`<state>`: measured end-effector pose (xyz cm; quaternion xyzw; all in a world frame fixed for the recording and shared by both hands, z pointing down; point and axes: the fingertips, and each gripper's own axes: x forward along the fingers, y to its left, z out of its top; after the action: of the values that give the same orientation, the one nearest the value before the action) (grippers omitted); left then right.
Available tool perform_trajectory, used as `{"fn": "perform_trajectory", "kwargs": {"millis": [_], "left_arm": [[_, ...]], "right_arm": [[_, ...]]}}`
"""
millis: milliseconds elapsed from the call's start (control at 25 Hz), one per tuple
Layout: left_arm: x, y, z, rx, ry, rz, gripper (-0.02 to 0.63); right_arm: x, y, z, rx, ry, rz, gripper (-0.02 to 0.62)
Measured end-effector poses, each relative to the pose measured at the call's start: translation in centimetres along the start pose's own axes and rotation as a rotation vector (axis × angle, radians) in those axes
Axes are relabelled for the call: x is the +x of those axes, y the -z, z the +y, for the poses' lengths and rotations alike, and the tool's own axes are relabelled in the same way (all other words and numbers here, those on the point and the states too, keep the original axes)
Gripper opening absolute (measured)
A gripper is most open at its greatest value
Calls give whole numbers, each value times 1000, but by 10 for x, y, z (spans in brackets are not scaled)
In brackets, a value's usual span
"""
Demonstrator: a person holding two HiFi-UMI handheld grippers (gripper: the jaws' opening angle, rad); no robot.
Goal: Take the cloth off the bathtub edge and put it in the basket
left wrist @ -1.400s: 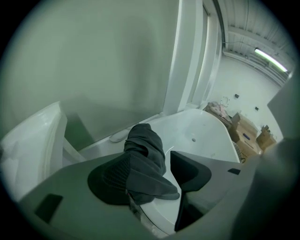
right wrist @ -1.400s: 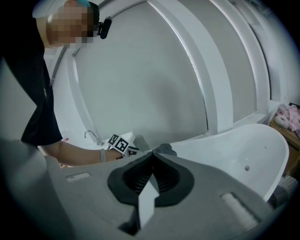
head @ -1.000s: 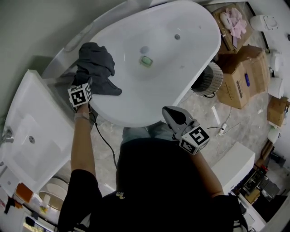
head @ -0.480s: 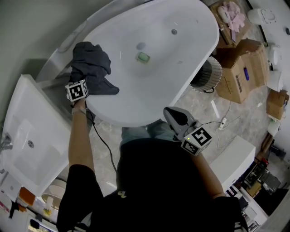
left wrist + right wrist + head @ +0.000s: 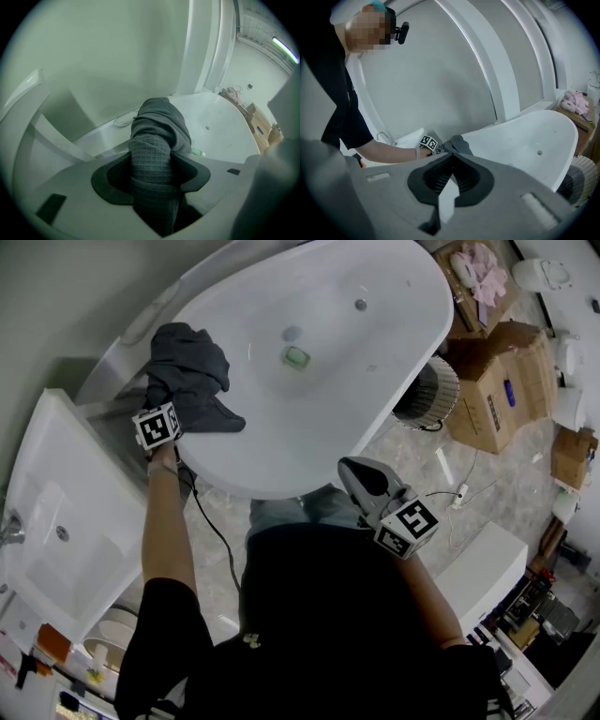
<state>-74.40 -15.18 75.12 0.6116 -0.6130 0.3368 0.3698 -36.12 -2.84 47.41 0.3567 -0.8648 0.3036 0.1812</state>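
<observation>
While the dark grey cloth [image 5: 192, 367] lies bunched on the far-left rim of the bathtub [image 5: 319, 442], the head view shows the left gripper [image 5: 167, 401] sunk nose-down into its near fold; right gripper [image 5: 350, 468] hangs over the tub's near rim, well apart from the cloth; basket [image 5: 429, 399] stands on the floor just beside the tub's right flank (contents not readable from here).

Left gripper view: waffle-weave cloth fills the gap, both pads pressing on it; jaws have just been closing onto this fold; the rest of the cloth is heaped on the rim beyond.

Right gripper view: jaws pressed together, nothing between them; it looks across at the cloth and the other gripper.

Judgement: grasp step in hand, lift not yet made; next move calls for raising the cloth clear of the rim, minding the hanging tail, then carrying it rightward across the tub to the basket's mouth before letting go.
</observation>
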Motion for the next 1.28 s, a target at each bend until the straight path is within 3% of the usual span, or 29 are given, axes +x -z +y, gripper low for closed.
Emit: {"fn": "perform_trajectory", "kwargs": {"millis": [120, 320, 640, 1280], "left_arm": [[-10, -5, 2, -11, -20, -20, 218], [-28, -10, 0, 52, -43, -37, 114], [-56, -14, -8, 48, -37, -57, 103], [-160, -14, -52, -3, -5, -189, 98]], "right_arm": [[-3, -1, 1, -3, 0, -4, -3], [-9, -4, 3, -5, -6, -16, -3], [-22, -9, 6, -14, -22, -52, -3], [-68, -17, 15, -60, -86, -112, -3]]}}
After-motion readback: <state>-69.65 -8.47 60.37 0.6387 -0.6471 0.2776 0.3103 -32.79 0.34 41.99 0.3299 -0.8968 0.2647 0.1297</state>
